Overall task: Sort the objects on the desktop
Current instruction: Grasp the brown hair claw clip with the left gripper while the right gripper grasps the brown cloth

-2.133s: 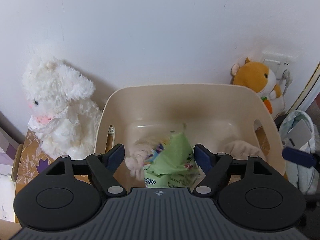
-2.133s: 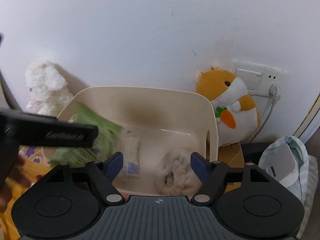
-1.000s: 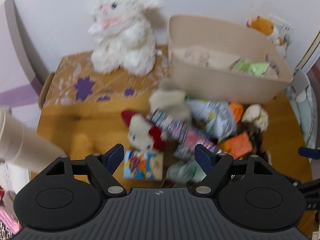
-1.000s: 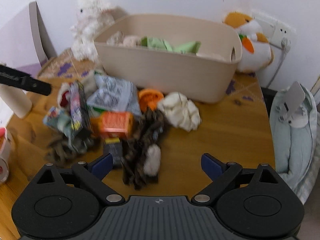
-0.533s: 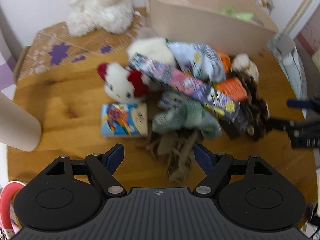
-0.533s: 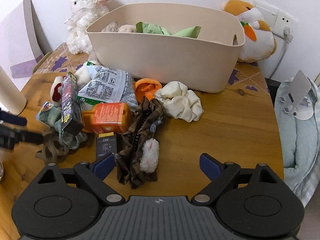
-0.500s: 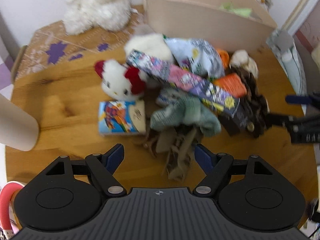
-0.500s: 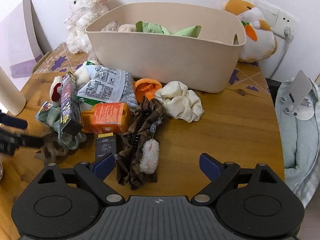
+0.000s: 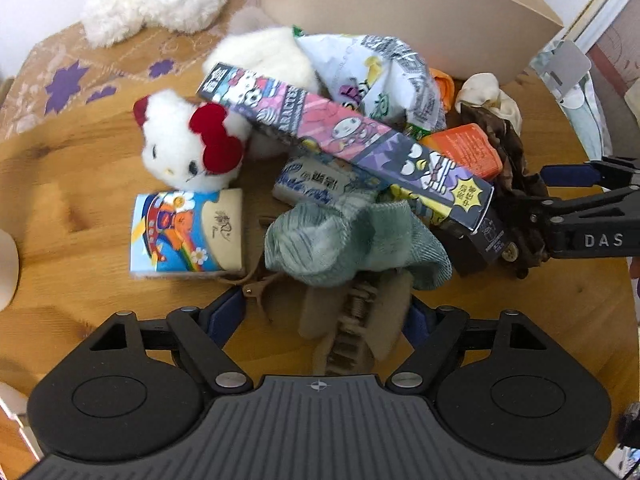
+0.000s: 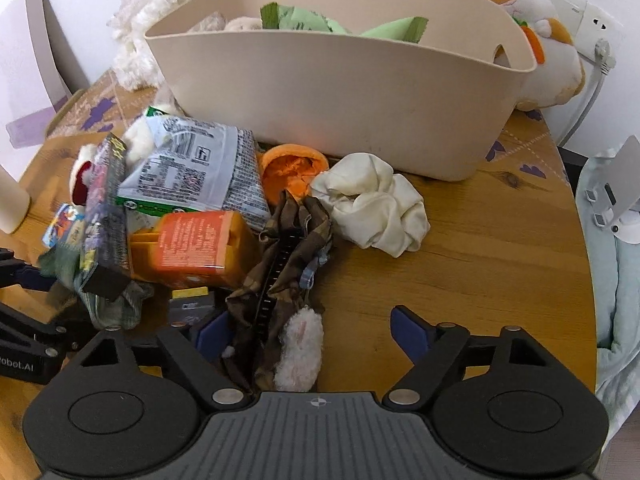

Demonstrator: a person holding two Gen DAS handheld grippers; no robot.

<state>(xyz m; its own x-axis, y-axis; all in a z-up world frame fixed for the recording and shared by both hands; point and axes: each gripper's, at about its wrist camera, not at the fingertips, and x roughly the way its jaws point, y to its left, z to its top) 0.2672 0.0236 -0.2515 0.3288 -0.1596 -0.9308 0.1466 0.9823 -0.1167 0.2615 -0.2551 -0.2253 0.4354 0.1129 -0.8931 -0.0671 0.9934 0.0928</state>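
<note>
**Clutter heaped before a half-filled bin**

A round wooden tabletop (image 10: 480,264) carries everything. Along its far edge stands a large beige plastic bin (image 10: 340,92) with handle cut-outs; green snack wrappers (image 10: 304,20) and pale plush pieces (image 10: 240,23) show above its rim. A white plush lamb (image 10: 148,8) sits by the bin's left end, an orange hamster plush (image 10: 536,28) by its right end.

Against the bin's near wall lies the unsorted heap. A long cartoon-printed carton (image 9: 344,140) rests diagonally across the top; its Chinese print is too small to read. Beneath and beside it lie a white-and-grey snack bag (image 10: 196,168), a grey-green knitted cloth (image 9: 352,240), a crumpled cream cloth (image 10: 372,204), a brown camouflage fabric strip (image 10: 288,264), an orange packet (image 10: 192,246), a white cat plush with a red bow (image 9: 188,144) and a rainbow-printed tissue pack (image 9: 186,236).

The left gripper (image 9: 320,316) is spread wide at the heap's near-left side, straddling a beige hair claw (image 9: 352,328). The right gripper (image 10: 308,332), also spread, straddles the camouflage strip's near end; its side reads "DAS".
</note>
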